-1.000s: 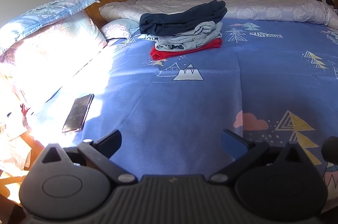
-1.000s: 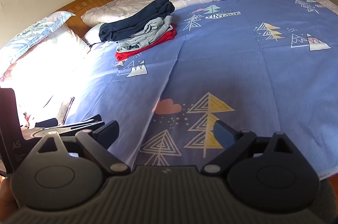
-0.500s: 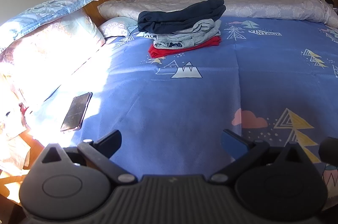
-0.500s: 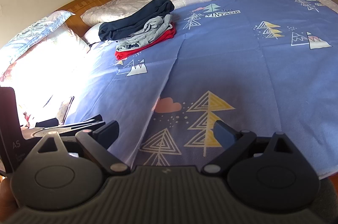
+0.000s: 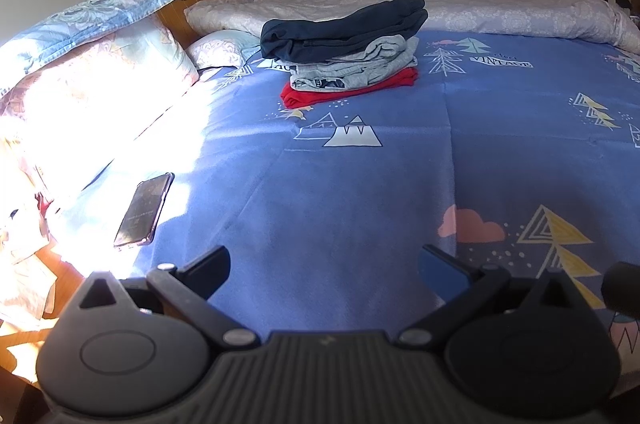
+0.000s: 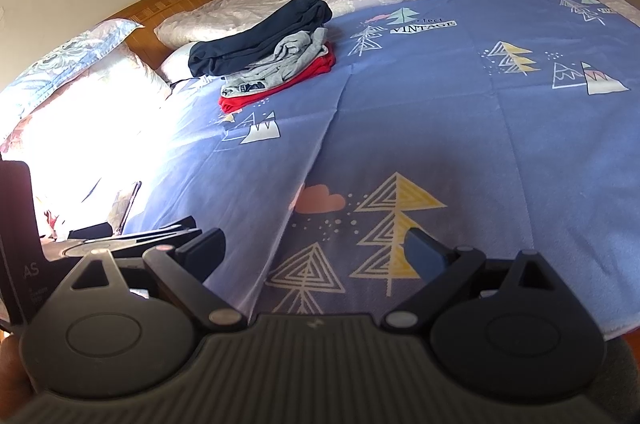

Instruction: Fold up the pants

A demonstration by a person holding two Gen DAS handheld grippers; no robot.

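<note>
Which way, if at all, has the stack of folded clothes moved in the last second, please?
No move: the stack of folded clothes still lies just behind the white mountain print.

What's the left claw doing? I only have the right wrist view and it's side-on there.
Observer: Left claw is open with nothing between its fingers, over the bare blue sheet.
Operator: And the dark thing half hidden behind it?
Observer: A phone, lying flat on the sheet at the edge of the sun patch, well apart from the folded stack.
</note>
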